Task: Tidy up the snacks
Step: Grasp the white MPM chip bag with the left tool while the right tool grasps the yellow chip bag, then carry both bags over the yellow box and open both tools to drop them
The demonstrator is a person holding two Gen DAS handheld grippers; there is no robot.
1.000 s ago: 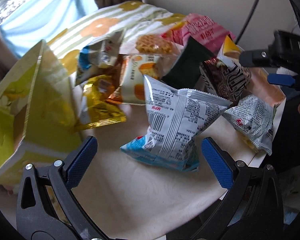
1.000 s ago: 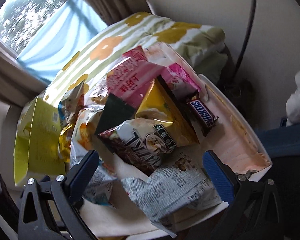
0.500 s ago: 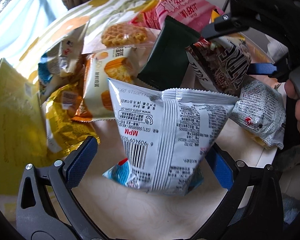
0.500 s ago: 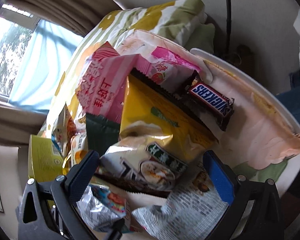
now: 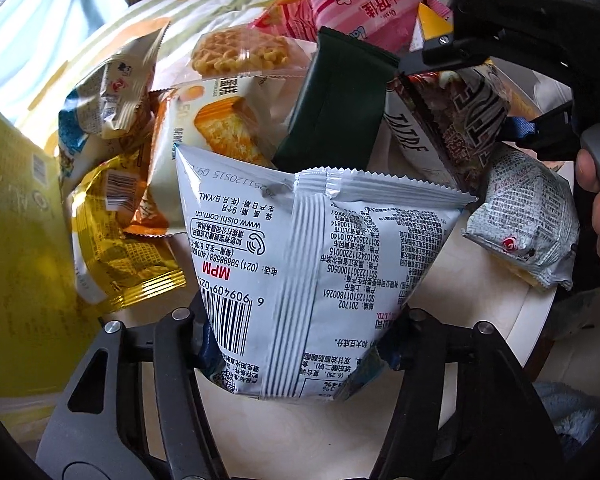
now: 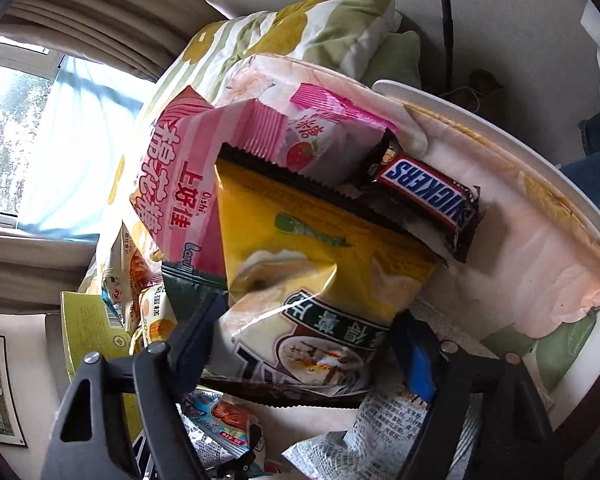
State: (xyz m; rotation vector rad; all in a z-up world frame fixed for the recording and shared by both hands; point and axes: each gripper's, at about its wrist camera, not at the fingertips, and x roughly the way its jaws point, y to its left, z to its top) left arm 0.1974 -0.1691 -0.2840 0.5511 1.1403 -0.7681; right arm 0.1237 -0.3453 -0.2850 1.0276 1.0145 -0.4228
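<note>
The left gripper, pointing steeply down at the round white table, is closing on a pale blue-white foil snack bag. The right gripper, angled downward, is closing on a brown-and-cream snack pouch beneath a yellow crisp bag.

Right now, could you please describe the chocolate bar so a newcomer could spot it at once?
Start at the round white table and find the big yellow bag on the snack pile. Against that bag's top right corner lies the Snickers bar, the only slim dark brown wrapper with white-on-blue lettering.
</note>
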